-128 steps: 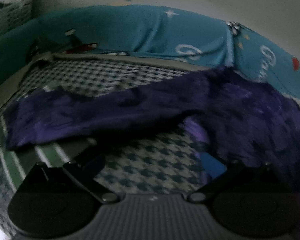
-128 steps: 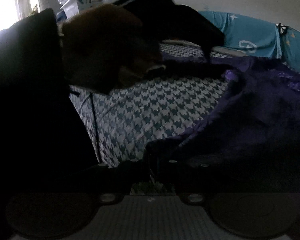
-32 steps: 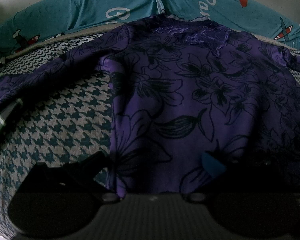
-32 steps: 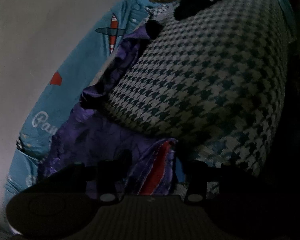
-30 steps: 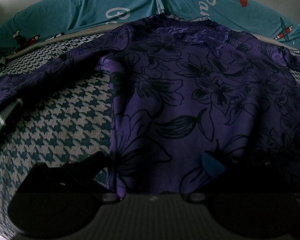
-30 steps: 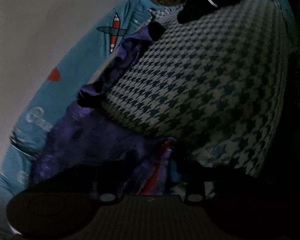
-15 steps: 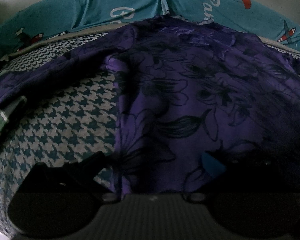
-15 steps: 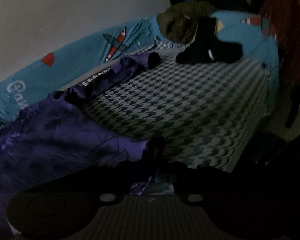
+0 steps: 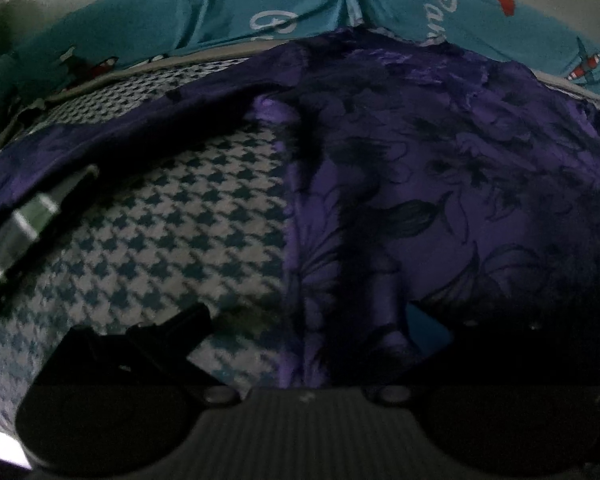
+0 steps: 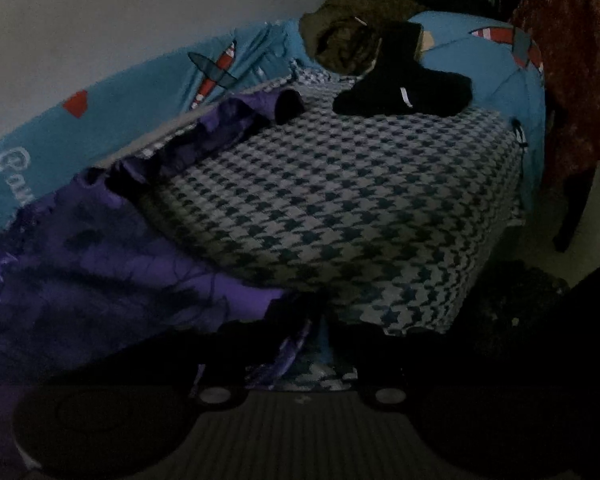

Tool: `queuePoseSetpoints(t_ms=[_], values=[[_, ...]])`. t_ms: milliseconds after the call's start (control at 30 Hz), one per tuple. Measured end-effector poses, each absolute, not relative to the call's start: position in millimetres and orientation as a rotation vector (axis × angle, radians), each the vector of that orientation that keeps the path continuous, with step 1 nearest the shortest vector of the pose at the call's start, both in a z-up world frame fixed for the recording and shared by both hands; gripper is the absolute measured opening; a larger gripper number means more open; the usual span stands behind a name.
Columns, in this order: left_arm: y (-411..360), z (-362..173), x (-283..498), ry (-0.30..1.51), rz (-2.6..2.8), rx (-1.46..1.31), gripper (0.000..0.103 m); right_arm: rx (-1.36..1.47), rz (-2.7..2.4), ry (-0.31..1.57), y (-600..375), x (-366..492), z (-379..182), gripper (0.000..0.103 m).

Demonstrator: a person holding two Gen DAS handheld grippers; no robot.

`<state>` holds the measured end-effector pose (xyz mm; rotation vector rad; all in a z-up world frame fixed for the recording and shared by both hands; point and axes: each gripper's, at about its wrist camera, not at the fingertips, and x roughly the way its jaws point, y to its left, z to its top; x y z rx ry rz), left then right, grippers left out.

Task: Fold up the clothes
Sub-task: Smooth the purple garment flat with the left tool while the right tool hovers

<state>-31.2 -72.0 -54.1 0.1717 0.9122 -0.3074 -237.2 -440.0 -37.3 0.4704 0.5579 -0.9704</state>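
A purple flowered top point(image 9: 420, 168) is spread flat on a bed covered with a houndstooth sheet point(image 9: 188, 232), its neckline lying against the far edge where a teal printed cover point(image 9: 228, 12) is banked along the wall, and one sleeve point(image 9: 112, 136) is stretched out toward the left edge of the bed. The left gripper point(image 9: 312, 320) is held over the near hem of the top with its fingers spread wide apart; one finger is seen over bare sheet and the other over the cloth, and nothing is clamped between them. In the right wrist view the other sleeve point(image 10: 236, 120) is laid along the far edge of the bed. The right gripper point(image 10: 312, 340) is set at the near right corner of the top, where a fold of purple cloth is seen between its fingers; its jaws have just been opening a little, and whether the cloth is pressed cannot be told in the dark. A black garment point(image 10: 404, 92) and an olive bundle point(image 10: 348, 40) are piled at the far corner of the bed
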Motion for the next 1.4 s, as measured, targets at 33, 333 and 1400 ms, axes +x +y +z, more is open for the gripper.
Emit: queuePoseSetpoints(t_ms=[33,333,1400], values=[[-71,-53,-34,0.904,-0.309,0.173,0.103,0.454,-0.973,0.549,-437,-237,-35,0.019],[-67,-50,-52,0.868,-0.328,0.193,0.103,0.341,-0.961,0.467,-418,-235,-21,0.022],[-68,-29,-61,0.794,-0.321,0.088,0.103,0.194,-0.312,0.729,-323,-213,-37,0.03]])
